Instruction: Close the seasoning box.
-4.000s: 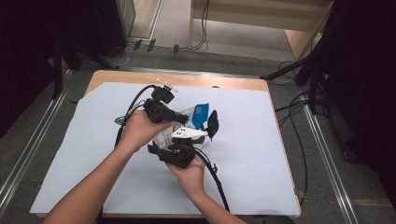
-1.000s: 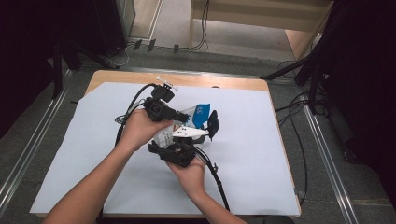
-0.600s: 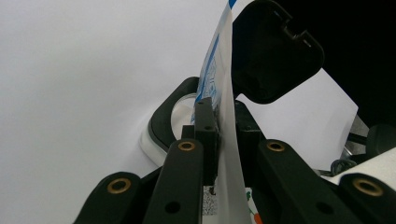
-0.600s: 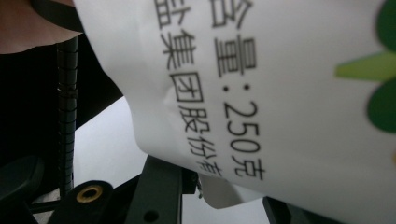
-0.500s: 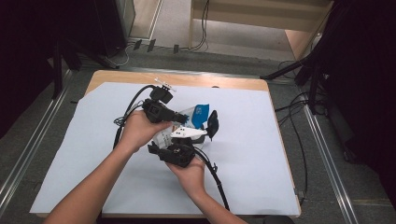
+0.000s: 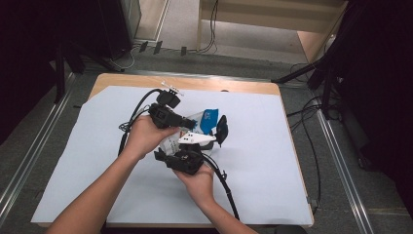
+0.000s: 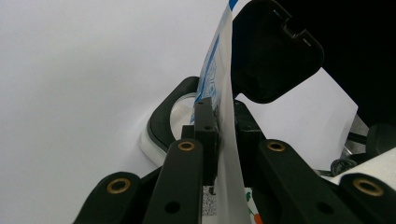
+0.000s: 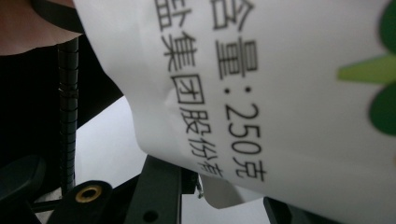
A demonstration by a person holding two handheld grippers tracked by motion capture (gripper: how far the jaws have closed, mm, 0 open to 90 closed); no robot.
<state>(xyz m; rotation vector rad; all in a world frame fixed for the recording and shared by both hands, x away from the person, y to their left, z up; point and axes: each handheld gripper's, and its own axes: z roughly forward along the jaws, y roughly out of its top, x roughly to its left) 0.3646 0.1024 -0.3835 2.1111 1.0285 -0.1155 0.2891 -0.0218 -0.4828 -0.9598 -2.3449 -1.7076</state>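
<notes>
At the left of the high view, the person's left hand [image 6: 142, 135] is holding the left gripper [image 6: 187, 123] over the middle of the table [image 6: 73, 161], which is lying under a pale sheet, and a black cable is looping back from the gripper toward the table's far edge. The left gripper view is showing its two black jaws pressed together on the thin edge of a white packet [image 7: 229, 140] with blue print, so the gripper is pinching the packet. Just beyond those jaws in that view, a white dish with a dark rim [image 7: 161, 123] is sitting on the sheet, and a black lid-like piece [image 7: 273, 51] is standing up to the right of the packet (what it belongs to cannot be told). Moving right in the high view, the packet [image 6: 207, 119] is hanging between the two grippers, blue at its top and white below. The right hand [image 6: 197, 183] is holding the right gripper [image 6: 197, 146] below and beside the left one. The right gripper view is showing the packet [image 8: 280, 84] close up, with black characters and a green mark; the white sheet is dropping between the jaws, though whether they are pressing on it cannot be told there.
</notes>
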